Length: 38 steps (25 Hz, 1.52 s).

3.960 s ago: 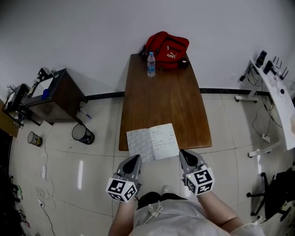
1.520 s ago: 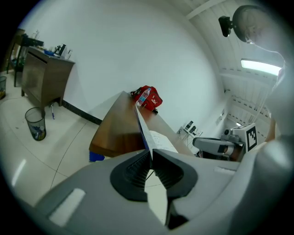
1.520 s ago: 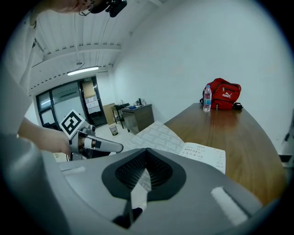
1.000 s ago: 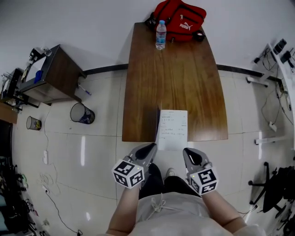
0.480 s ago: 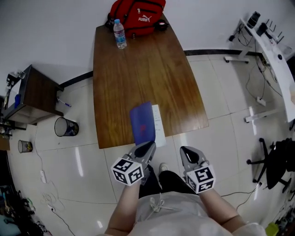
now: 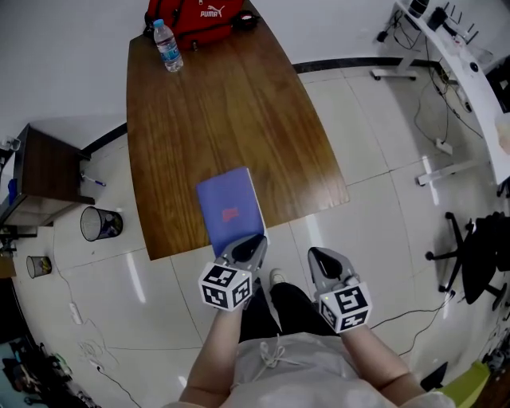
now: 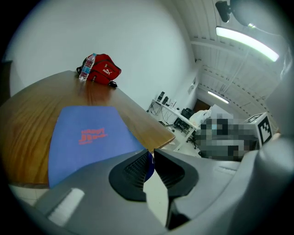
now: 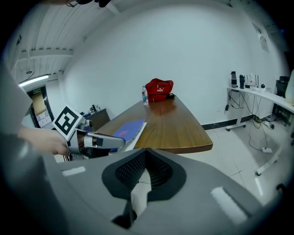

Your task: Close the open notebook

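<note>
Wooden table (image 6: 215, 103): blue notebook (image 6: 230, 209) lies closed at its 6 o'clock edge. left gripper (image 6: 253, 242) jaws are opening, cover corner between them. right gripper (image 6: 319, 256), at the notebook's 4 o'clock, has jaws together, nothing held.

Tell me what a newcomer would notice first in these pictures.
A closed blue notebook with red print lies at the near edge of a long brown table. The left gripper is at its near edge, jaws opening with a sliver of blue cover between them; the right gripper is shut and empty. A red bag and a water bottle stand at the far end.
</note>
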{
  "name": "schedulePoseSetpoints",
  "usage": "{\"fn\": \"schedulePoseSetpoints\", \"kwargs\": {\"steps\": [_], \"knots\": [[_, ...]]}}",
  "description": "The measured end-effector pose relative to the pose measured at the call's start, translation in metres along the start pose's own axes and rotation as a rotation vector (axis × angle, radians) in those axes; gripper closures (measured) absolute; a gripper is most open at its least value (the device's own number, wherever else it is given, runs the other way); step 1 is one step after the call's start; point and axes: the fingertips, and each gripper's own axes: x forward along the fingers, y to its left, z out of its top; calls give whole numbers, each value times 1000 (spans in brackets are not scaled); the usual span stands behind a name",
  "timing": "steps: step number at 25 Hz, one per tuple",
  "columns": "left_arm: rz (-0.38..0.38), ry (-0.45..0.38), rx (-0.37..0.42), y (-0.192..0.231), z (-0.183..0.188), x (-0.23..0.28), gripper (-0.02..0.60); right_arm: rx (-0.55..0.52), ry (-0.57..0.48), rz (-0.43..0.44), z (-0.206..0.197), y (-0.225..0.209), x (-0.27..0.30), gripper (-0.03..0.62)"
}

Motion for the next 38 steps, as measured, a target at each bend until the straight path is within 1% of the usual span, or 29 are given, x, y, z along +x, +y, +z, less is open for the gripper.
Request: {"fn": "schedulePoseSetpoints", "kwargs": {"steps": [4,7,8,11,13,15,17,19,22,25,26,27,30,33,35,38], "knots": [[40,55,34,6,-12,14,535,6,6,-16,-4,-10,-4,588],[68,91,76,6,-17,19,524,7,6,-25,-4,-15,-6,588],[70,100,89,4,-18,21,506,7,4,-26,-2,-16,-6,588],[51,110,104,-7,-18,23,413,1,-11,-24,6,-14,-6,588],[38,97,109,-15,-11,18,398,-14,-25,-17,14,-11,-5,587],[46,52,123,-22,5,6,396,-36,-48,-8,26,-7,-6,588],[75,-24,151,-27,30,-15,396,-57,-82,3,42,-3,-9,587],[115,-109,198,-29,58,-44,398,-83,-121,11,60,2,-13,588],[183,-230,293,-34,102,-93,410,-118,-182,25,89,10,-20,587],[275,-375,359,-40,136,-146,527,-150,-237,44,111,21,-33,588],[306,-413,366,-41,142,-163,552,-161,-252,49,116,25,-37,588],[335,-437,368,-41,146,-178,562,-171,-266,54,121,29,-41,588],[414,-467,356,-31,147,-217,575,-200,-296,81,136,44,-47,588],[472,-494,334,-25,142,-249,575,-221,-295,110,138,55,-52,588],[494,-493,324,-24,136,-262,575,-235,-297,118,139,60,-55,588],[497,-499,322,-26,129,-276,575,-248,-316,121,140,69,-59,588]]}}
